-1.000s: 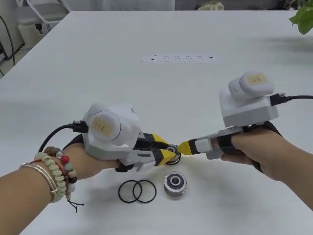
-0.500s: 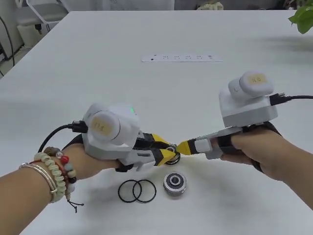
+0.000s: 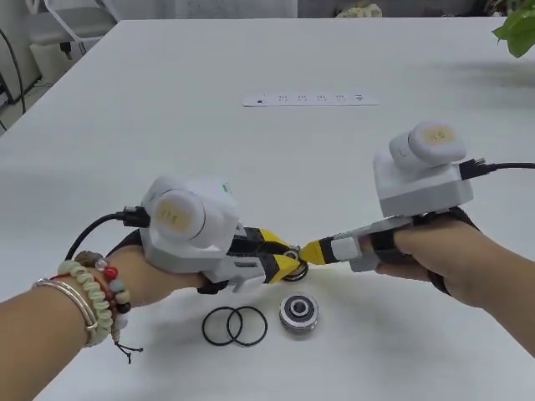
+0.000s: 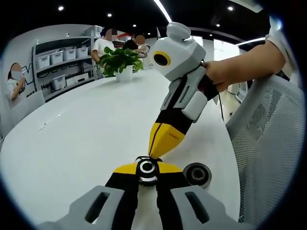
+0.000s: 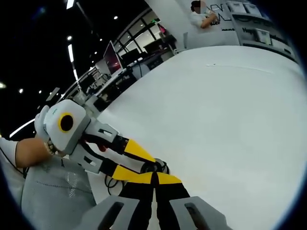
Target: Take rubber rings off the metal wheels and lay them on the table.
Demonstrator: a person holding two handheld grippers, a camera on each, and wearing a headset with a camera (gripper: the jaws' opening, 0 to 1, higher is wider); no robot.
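Observation:
My left gripper (image 3: 286,261) is shut on a small metal wheel (image 3: 295,256), which it holds just above the table; the wheel (image 4: 147,171) sits between the yellow jaws of the left gripper (image 4: 147,168). My right gripper (image 3: 311,251) comes in from the right. Its yellow tips are pressed together on the thin black rubber ring (image 5: 162,166) at that wheel's rim, where the right gripper (image 5: 154,175) meets it. A second wheel (image 3: 298,312) lies flat on the table below them, also seen as the wheel (image 4: 196,173). Two loose black rings (image 3: 234,326) lie side by side to its left.
The white table (image 3: 276,159) stretches wide and bare behind the grippers. A white power strip (image 3: 310,99) lies farther back. A cable (image 3: 100,225) trails from the left gripper. A potted plant (image 4: 119,61) stands at the far edge, with people and shelves beyond.

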